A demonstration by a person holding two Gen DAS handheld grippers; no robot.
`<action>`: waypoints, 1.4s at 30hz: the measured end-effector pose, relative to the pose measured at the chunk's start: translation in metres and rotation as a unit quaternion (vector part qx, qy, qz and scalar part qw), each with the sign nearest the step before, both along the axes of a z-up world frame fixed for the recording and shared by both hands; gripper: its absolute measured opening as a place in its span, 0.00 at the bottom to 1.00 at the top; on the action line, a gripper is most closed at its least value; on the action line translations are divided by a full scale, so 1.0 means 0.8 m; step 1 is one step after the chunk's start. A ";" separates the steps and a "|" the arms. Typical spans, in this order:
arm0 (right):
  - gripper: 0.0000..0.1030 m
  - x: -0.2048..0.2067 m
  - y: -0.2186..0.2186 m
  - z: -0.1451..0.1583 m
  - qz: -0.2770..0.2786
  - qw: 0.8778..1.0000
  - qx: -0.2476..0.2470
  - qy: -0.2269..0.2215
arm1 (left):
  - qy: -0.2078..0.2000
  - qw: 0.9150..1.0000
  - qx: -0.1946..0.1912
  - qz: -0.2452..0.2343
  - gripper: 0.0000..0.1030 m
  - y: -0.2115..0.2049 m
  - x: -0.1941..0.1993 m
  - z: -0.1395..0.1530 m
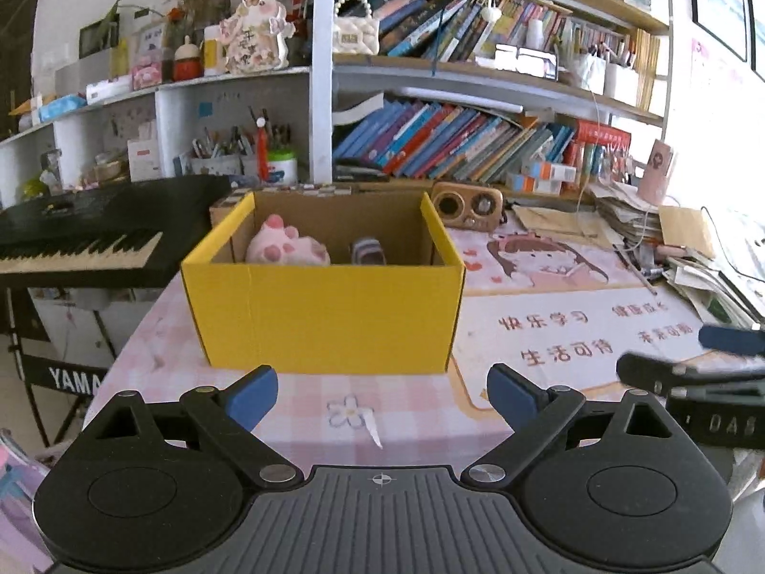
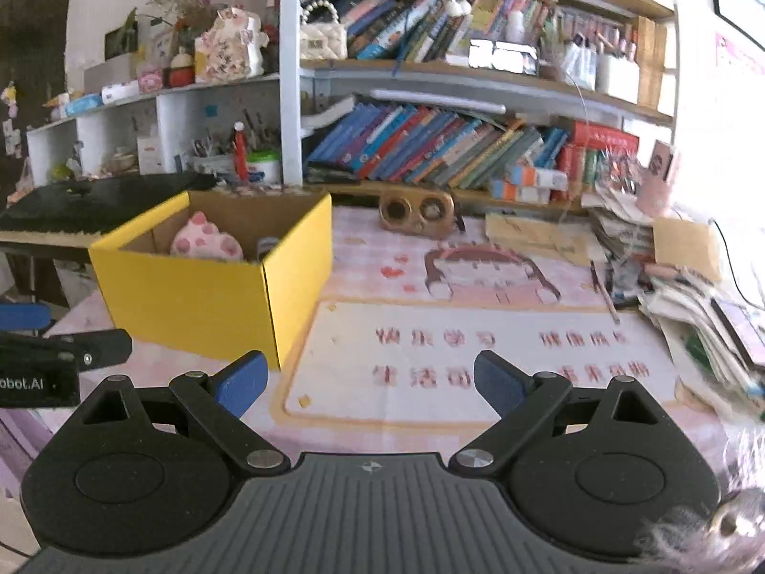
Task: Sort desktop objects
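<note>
1. Nearest the left wrist camera, the left gripper (image 1: 382, 399) hangs over the pink checked tablecloth (image 1: 306, 411), its blue pads wide apart with nothing between them.
2. The right gripper (image 2: 368, 382) is likewise released and empty, hovering above a desk mat (image 2: 430, 315) printed with a cartoon girl and red Chinese characters.
3. In the right wrist view, the other gripper's black body at the left edge reads "obot.AI".
4. A yellow cardboard box (image 1: 325, 315) stands open on the tablecloth just beyond the left gripper. Inside lie a pink paw plush (image 1: 287, 246) and a small striped item (image 1: 368, 251).
5. A black keyboard (image 1: 86, 234) sits left of the box; its stand reads "YAMA".
6. A wooden retro speaker (image 1: 468, 205) stands behind the box, below crowded bookshelves (image 1: 454, 143).
</note>
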State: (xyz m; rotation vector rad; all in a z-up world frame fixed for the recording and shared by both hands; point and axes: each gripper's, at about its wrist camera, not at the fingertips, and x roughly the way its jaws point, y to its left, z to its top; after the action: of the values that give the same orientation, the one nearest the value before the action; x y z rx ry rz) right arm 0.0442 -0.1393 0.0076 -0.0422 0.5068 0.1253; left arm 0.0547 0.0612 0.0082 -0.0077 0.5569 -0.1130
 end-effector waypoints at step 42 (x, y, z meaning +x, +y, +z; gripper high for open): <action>0.92 -0.019 -0.023 -0.028 -0.015 0.996 0.035 0.080 | 0.053 0.998 0.030 -0.013 0.97 -0.032 -0.012 -0.017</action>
State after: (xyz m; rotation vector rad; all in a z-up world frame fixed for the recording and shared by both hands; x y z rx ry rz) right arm 0.0291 -0.1575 -0.0147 0.0435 0.6615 0.1180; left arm 0.0452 0.0353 -0.0052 0.0513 0.6670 -0.1212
